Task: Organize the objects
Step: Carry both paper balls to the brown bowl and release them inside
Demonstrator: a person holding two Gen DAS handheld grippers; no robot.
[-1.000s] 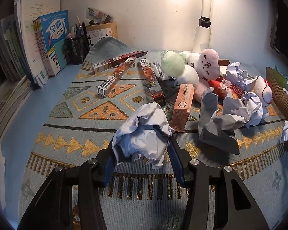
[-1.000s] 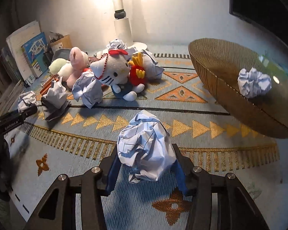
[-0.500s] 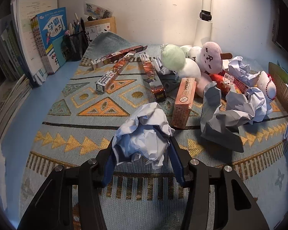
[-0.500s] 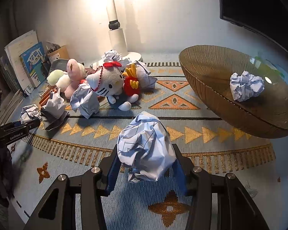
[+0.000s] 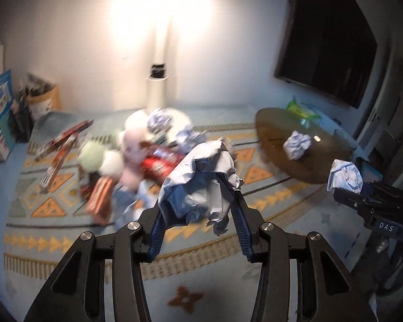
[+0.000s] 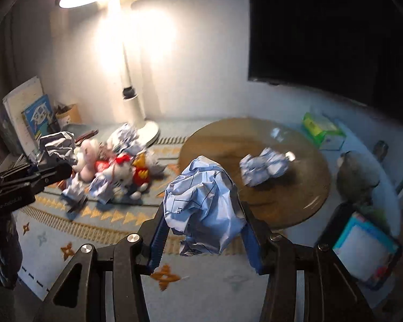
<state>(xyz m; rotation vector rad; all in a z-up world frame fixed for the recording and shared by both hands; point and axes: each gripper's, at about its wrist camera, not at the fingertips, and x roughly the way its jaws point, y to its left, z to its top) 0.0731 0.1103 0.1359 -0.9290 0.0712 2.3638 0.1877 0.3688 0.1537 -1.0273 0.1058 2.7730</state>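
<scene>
Above the patterned cloth on the counter (image 6: 215, 289) I've got both grippers loaded: left gripper (image 5: 198, 214) pinching a grey-white paper wad (image 5: 201, 179), its jaws having just been closing tighter on it; right gripper (image 6: 204, 222) clamped on a blue-lined paper ball (image 6: 204, 206). Both balls ride clear of the cloth, I'd judge so they can go over the rim into the brown bowl (image 6: 303, 209), where one crumpled ball (image 6: 263, 165) already sits, so that looks like the scrap bin. Plush toys (image 6: 115, 169), snack boxes (image 5: 99, 196) and more loose wads stay heaped left of the bowl by the lamp (image 6: 131, 102), probably unsorted yet. Text: "DAS" on the right gripper's body in the left view; the rest of that word is cut off. Blue book cover (image 6: 37, 118) carries print, too blurred to read. Green tissue pack (image 6: 322, 130) label unreadable too.
</scene>
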